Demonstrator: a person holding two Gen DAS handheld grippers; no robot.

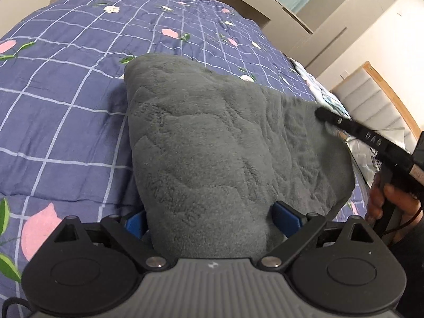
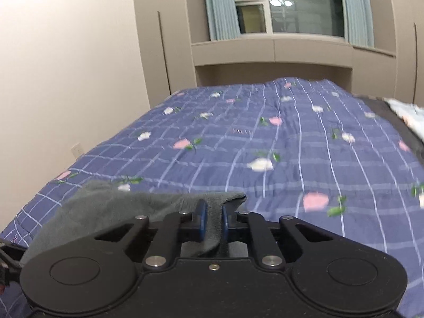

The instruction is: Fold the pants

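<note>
Pants (image 1: 212, 145), grey and fleecy, lie bunched on the blue checked floral quilt (image 1: 66, 92) in the left wrist view, already doubled into a thick pad. The left gripper (image 1: 209, 222) stands wide, its blue pads either side of the near edge of the bundle; whether they press on it I cannot tell, and they look merely astride. At the right edge the right gripper (image 1: 324, 116) comes in slantwise, its black tip on the far corner of the cloth, a hand (image 1: 381, 198) on its handle. One risk here: if the left closes on so thick a wad it may catch only the top layer, and the fold would peel apart when lifted.

From the right wrist view, the right gripper (image 2: 212, 224) is nipped narrow on a thin flap of the pants (image 2: 119, 201), which trails away to the left over the quilt (image 2: 291, 145). The bite sits near the very edge, so a hard pull could slide the fleece out, or drag the whole bundle askew.
</note>
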